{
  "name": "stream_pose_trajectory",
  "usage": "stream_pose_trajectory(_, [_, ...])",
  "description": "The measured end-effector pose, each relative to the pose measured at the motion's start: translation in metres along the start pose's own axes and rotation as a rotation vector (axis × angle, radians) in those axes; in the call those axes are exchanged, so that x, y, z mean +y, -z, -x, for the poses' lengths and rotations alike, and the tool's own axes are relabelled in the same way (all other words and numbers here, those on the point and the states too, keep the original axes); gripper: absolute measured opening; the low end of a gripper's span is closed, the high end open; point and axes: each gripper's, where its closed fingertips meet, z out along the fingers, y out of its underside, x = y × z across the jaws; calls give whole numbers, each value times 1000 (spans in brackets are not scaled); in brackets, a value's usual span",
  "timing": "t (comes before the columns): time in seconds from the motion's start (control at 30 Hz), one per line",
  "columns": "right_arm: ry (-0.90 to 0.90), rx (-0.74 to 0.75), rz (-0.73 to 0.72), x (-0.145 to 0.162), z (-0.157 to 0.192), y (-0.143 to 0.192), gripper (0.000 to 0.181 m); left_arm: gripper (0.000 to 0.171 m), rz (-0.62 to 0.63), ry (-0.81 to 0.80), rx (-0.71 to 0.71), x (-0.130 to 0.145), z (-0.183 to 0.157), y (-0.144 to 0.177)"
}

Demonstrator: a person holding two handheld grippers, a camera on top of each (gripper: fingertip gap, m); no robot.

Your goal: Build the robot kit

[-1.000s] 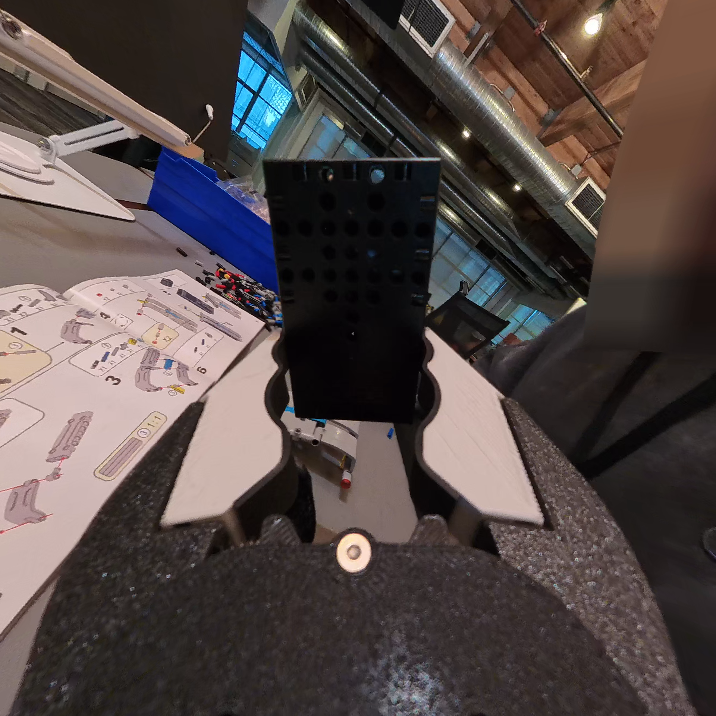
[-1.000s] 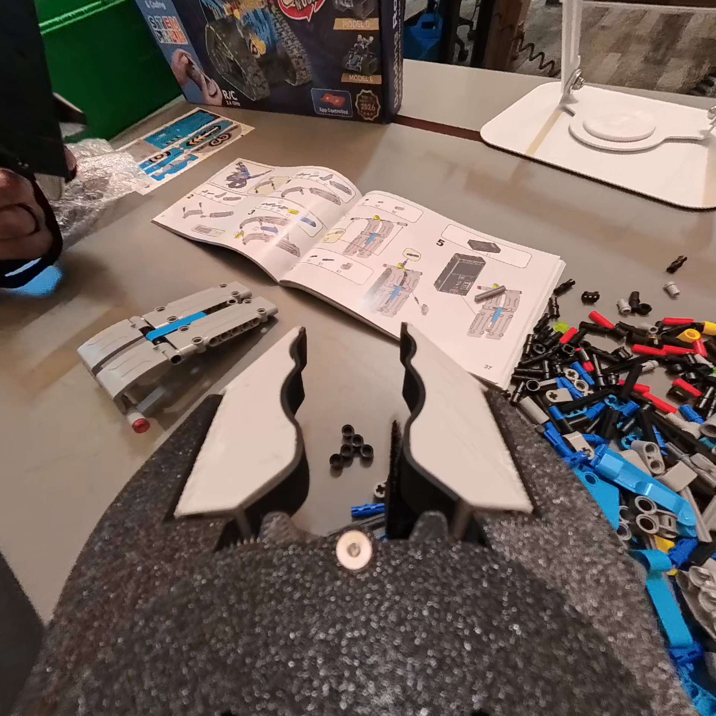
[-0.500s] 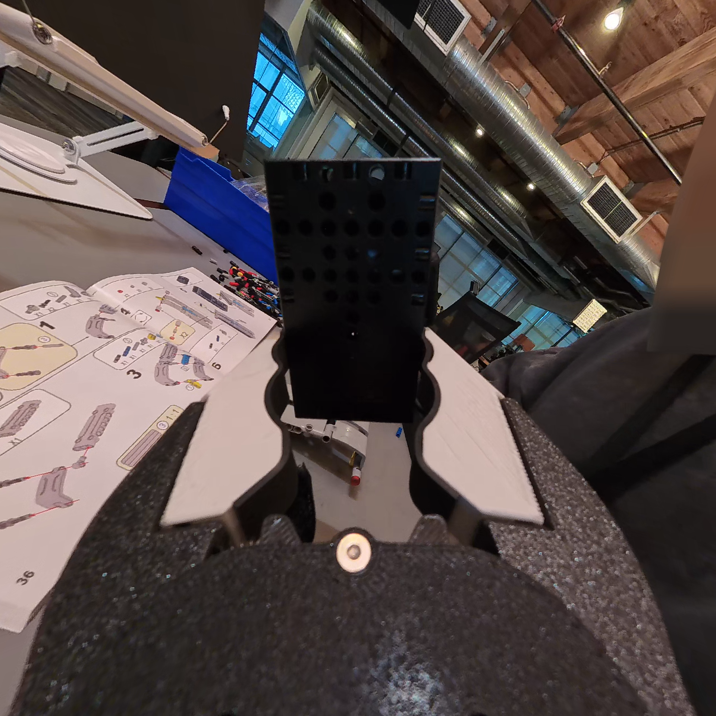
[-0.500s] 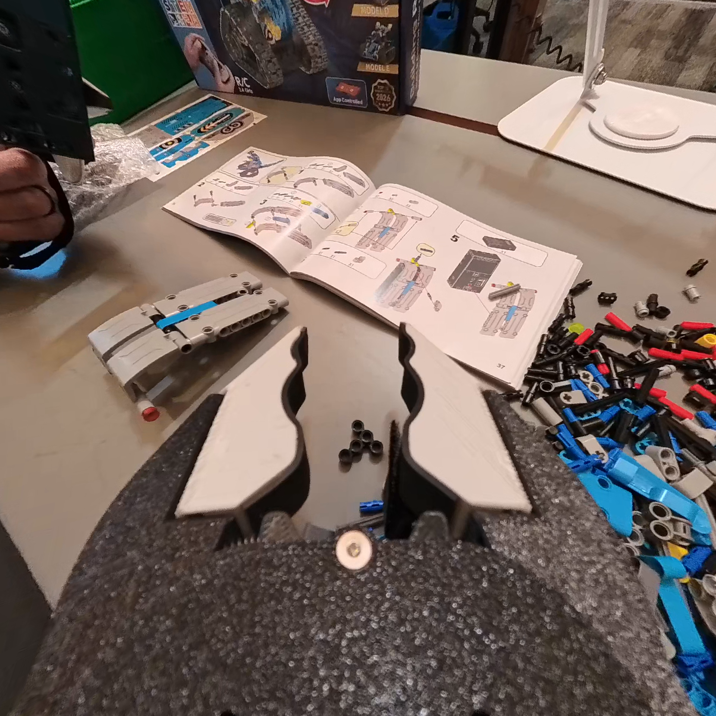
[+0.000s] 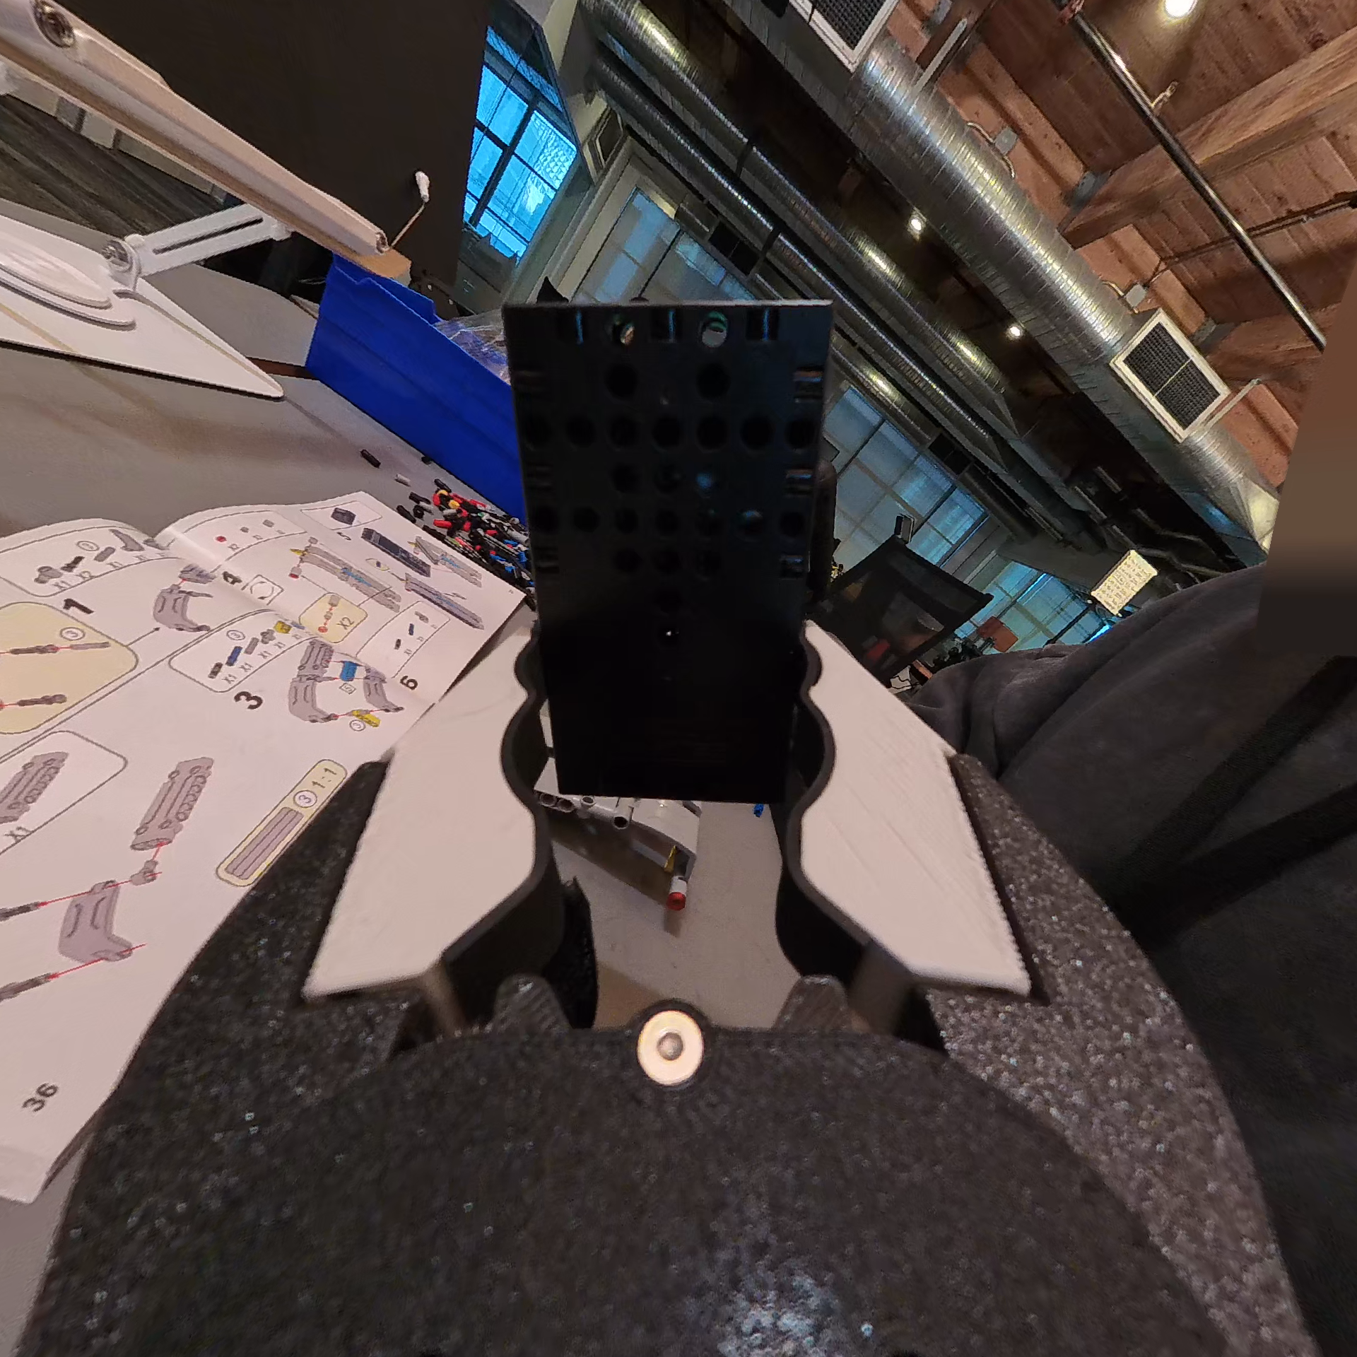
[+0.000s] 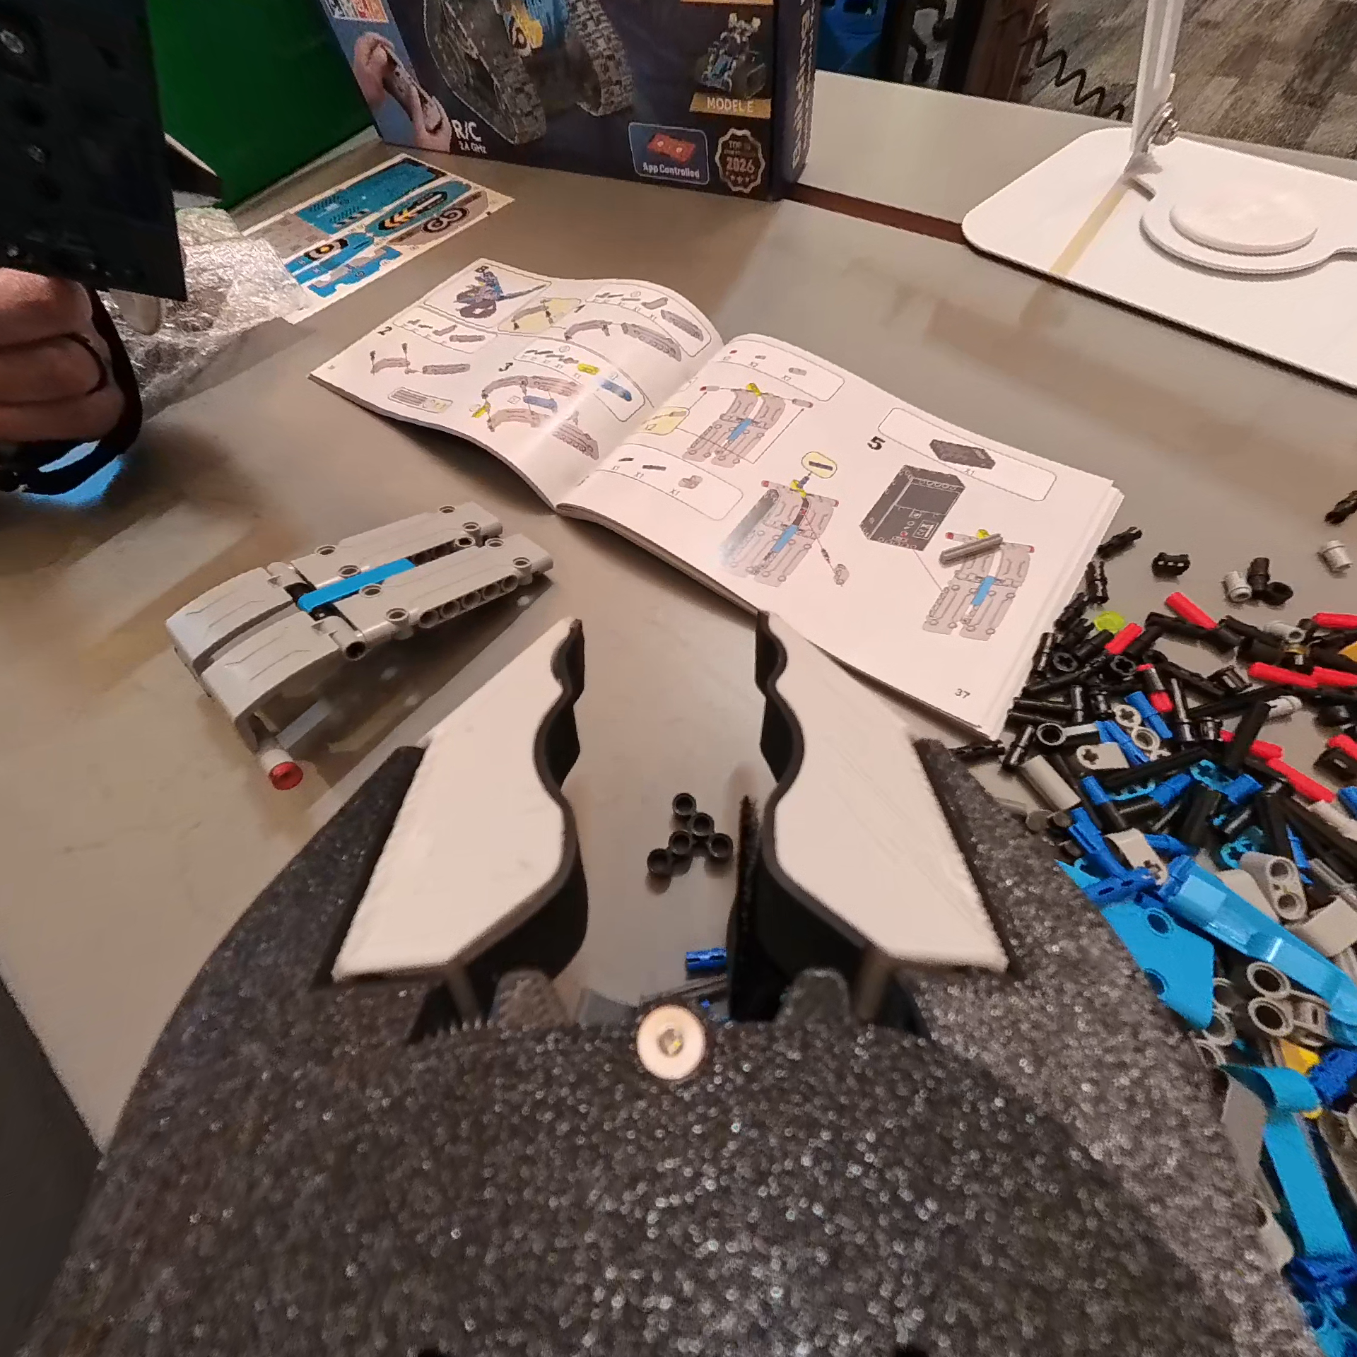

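Left hand-held gripper is clamped on a black perforated block, fingers pinching its lower sides; block stands upright, lifted clear off the surface, pointing up toward the ceiling ducts. From the right wrist view the same block sits at far left, held above a person's hand.

Right hand-held gripper is spread wide, holding nothing, hovering low over the surface and tilted down. Nearest to it: a small black connector cluster lying between its fingers' line, not touched. Grey-and-blue assembly lies just left of it, red tip toward the camera. Open instruction booklet lies beyond, loose parts pile to the right, kit box at the back, sticker sheet and crinkled plastic wrap near the left hand.

Judgement on handling: grip on the block looks low, so keeping it vertical and squeezed evenly matters; tilt could let it pivot. Any pick of the tiny connector would need the right fingers centred over it and lowered square.
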Motion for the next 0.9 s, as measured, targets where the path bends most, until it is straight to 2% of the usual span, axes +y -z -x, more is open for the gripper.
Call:
stream_pose_trajectory(0.3, [14,-3,24,-4,9,1,49,65,10,-9,-21,1,3,-1])
stream_pose_trajectory(0.4, [-46,-102,126,-15,54,-4,75,65,3,-18,-60,1,10,1])
stream_pose_trajectory(0.5, [-155,-74,311,-4,82,-27,94,65,-8,-18,-85,-1,12,2])
stream_pose_trajectory(0.57, [-212,-101,369,-2,100,-42,98,65,2,-23,-111,1,14,1])
stream_pose_trajectory(0.67, [-192,-37,452,1,102,-57,101,65,33,-3,-100,7,8,-5])
stream_pose_trajectory(0.77, [-120,50,548,9,98,-65,104,64,113,-81,-202,16,15,-6])
stream_pose_trajectory(0.9, [-118,40,661,25,110,-70,105,65,308,-285,-528,27,50,17])
